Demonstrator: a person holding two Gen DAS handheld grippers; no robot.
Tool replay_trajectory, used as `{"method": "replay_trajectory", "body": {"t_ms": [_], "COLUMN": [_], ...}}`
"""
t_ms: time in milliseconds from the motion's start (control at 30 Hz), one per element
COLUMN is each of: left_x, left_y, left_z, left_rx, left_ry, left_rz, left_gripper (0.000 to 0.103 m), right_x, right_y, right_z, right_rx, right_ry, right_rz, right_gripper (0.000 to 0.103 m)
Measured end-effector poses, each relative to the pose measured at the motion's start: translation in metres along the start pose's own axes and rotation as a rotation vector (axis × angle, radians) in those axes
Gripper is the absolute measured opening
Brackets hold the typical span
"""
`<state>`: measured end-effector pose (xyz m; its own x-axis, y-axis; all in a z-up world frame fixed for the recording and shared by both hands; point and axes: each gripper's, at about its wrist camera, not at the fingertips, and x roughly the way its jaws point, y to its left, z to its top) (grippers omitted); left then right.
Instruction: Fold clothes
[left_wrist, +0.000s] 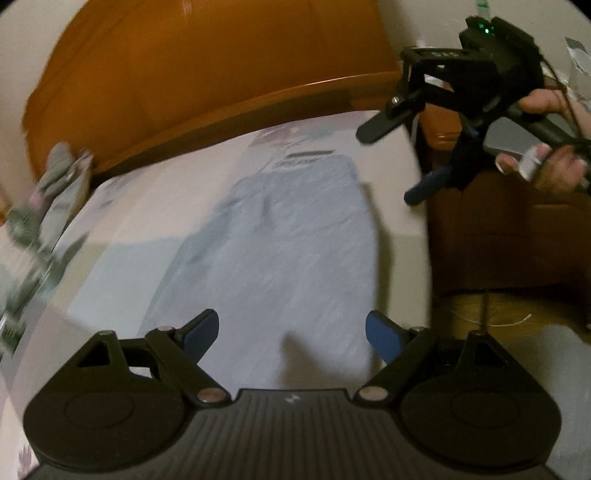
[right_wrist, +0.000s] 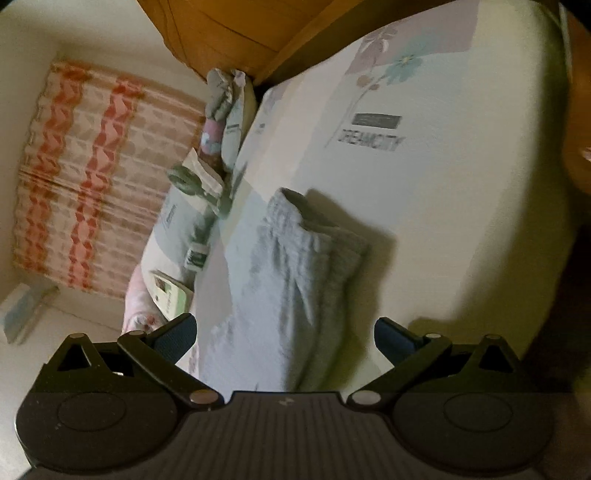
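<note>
The black two-finger left gripper (left_wrist: 291, 334) has its blue-padded fingers (left_wrist: 382, 336) spread wide with nothing between them. The black two-finger right gripper (right_wrist: 285, 338) is likewise spread wide and empty. In the left wrist view, the person's right hand (left_wrist: 552, 162) grips the right gripper's handle, held up beyond the left gripper, fingers apart.

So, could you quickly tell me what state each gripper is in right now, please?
Left gripper: open, holding nothing, above the grey garment on the bed.
Right gripper: open, empty, raised clear of the garment.
</note>
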<state>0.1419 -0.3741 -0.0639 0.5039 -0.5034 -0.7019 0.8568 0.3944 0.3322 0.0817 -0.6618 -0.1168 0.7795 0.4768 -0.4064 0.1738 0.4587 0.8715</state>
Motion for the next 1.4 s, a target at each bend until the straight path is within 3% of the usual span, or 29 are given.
{"method": "replay_trajectory", "body": {"t_ms": [267, 467, 600, 867, 1100, 1400], "left_x": [0.055, 0.085, 0.094, 0.074, 0.068, 0.05], "left_y": [-0.045, -0.063, -0.06, -0.033, -0.017, 0.003], "left_z": [0.037, 0.049, 0.052, 0.053, 0.056, 0.045], "left_rx": [0.164, 0.234, 0.231, 0.148, 0.088, 0.007], "left_ry": [0.021, 0.021, 0.003, -0.04, -0.053, -0.04], "left_rz": [0.013, 0.092, 0.149, 0.159, 0.129, 0.018], "left_gripper": [0.087, 0.087, 0.088, 0.088, 0.088, 0.087], "right_x": [-0.02, -0.023, -0.016, 0.024, 0.062, 0.08], "right_y": [-0.01, -0.012, -0.008, -0.005, 0.001, 0.007], "right_z": [-0.008, 0.0, 0.005, 0.015, 0.023, 0.041], "right_rx": [0.014, 0.03, 0.038, 0.07, 0.071, 0.002], "right_ry": [0.018, 0.006, 0.01, 0.052, 0.081, 0.058], "right_rz": [-0.009, 0.018, 0.05, 0.102, 0.125, 0.148], "right_gripper": [0.103, 0.103, 0.103, 0.103, 0.103, 0.103]}}
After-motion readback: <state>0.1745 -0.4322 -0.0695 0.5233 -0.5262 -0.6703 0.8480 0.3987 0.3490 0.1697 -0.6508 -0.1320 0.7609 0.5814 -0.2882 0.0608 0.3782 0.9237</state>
